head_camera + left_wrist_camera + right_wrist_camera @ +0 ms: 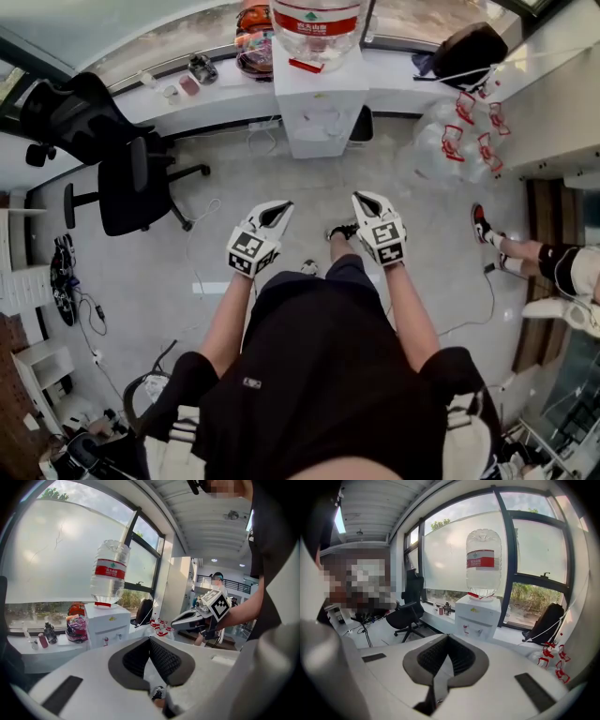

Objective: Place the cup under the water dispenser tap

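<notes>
Facing water dispenser [320,105], bottle [316,30] cropped

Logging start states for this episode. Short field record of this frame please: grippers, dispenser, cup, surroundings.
left gripper: jaws together, nothing between them
right gripper: jaws together, nothing between them
water dispenser: white, at the window ledge ahead, bottle on top
taps: nothing under them
cup: none held, none identified
small items: on the ledge left of the dispenser, too small to tell what they are
office chair: on the floor to the left
task state: not begun
</notes>
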Available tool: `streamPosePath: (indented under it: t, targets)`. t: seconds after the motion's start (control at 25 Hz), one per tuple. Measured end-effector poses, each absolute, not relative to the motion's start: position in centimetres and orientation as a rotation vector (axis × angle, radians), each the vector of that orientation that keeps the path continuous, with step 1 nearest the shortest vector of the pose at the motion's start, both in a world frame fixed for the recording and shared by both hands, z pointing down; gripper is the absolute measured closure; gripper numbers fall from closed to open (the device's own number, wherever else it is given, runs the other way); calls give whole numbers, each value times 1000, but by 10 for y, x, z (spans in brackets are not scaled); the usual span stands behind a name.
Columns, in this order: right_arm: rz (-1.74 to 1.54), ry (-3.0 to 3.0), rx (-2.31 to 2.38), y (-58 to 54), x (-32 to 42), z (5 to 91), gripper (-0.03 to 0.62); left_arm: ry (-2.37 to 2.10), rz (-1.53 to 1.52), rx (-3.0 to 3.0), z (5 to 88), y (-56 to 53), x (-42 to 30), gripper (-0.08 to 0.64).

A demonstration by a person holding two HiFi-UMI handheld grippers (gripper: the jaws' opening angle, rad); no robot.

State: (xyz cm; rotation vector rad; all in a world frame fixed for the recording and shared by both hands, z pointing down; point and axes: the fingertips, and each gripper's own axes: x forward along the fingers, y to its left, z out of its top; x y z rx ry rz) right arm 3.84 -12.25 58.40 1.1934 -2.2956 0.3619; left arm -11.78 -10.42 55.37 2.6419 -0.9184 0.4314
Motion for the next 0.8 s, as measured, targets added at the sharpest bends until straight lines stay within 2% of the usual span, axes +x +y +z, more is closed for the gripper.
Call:
streamPosePath:
  t: [0.8]
  targets:
    - [374,-2254,1228,-100,56,587,597,-853,440,2688,543,-116,-96,560]
